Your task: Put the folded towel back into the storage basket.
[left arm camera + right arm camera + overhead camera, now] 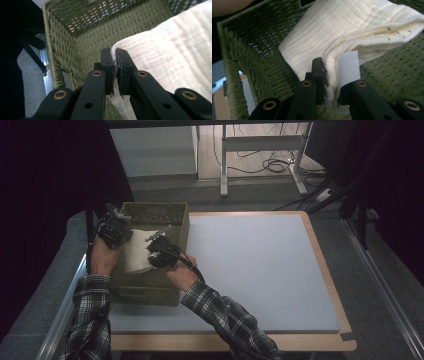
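Observation:
A folded cream cloth [137,253] lies inside a green woven basket [145,295] at the left of the table. My left gripper [125,237] holds the cloth's left edge. In the left gripper view, the cloth [175,55] has a thin edge pinched in my left gripper [114,53], close to the basket wall [100,32]. My right gripper [151,252] grips the cloth's right side. In the right gripper view, my right gripper [329,72] is shut on a thick fold of the cloth [342,27], beside a white tag [348,67]. The cloth hangs just above the basket floor [387,75].
The basket stands on a pale blue mat [250,265] that covers most of the wooden table [320,265]. Metal table legs and loose cables [272,165] lie on the floor beyond the far edge. Dark surroundings flank both sides.

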`<state>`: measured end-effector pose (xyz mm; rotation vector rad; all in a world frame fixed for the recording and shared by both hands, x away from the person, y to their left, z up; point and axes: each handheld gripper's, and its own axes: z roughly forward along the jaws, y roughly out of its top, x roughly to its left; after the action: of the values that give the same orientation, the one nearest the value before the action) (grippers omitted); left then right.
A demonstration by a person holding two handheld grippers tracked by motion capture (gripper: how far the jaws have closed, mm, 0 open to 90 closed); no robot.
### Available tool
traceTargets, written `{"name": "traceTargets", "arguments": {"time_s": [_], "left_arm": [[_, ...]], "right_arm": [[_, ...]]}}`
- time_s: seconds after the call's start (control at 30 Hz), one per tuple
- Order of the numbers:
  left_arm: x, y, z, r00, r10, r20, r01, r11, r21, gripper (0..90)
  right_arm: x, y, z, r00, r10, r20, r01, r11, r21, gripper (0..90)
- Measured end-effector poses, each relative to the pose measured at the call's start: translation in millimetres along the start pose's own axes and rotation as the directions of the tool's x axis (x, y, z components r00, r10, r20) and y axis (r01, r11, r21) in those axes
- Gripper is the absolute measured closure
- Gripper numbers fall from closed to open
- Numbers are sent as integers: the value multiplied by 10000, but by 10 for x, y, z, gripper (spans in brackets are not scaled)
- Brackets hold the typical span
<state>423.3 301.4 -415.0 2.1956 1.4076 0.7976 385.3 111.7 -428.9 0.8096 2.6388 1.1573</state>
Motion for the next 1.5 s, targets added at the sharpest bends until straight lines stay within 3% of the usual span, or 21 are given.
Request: {"name": "traceTargets", "arguments": {"time_s": [0.17,0.27,0.37,0.5,0.73,1.03,1.23,1.43,1.5], "left_arm": [[1,20,162,9998,212,-24,-211,9982,563,851],[18,11,304,9996,173,238,-199,9937,1107,838],[19,-13,426,9995,110,304,-157,9875,1568,732],[-8,-17,466,9992,61,390,-122,9874,1581,658],[-16,42,362,9988,-304,376,259,9932,1133,553],[-91,70,253,9910,-1004,885,973,9945,385,374],[-141,55,185,9731,-1592,1668,1639,9864,-145,276],[-241,75,105,9634,-1699,2074,1837,9817,-493,183],[-276,77,79,9568,-1796,2286,1990,9778,-649,151]], "right_arm": [[63,56,135,9995,-273,140,265,9984,495,774],[67,75,198,9992,-388,86,379,9958,838,685],[46,84,183,9985,-486,249,468,9966,678,630],[-23,85,137,9985,-413,366,393,9978,533,622],[-123,68,-17,9984,-463,310,459,9989,127,591],[-254,-28,-216,9986,-510,165,516,9978,-414,451],[-317,-97,-361,9983,-578,79,582,9959,-691,359],[-424,-201,-542,9976,-660,228,678,9933,-936,298],[-467,-242,-602,9979,-612,198,629,9930,-995,282]]}}
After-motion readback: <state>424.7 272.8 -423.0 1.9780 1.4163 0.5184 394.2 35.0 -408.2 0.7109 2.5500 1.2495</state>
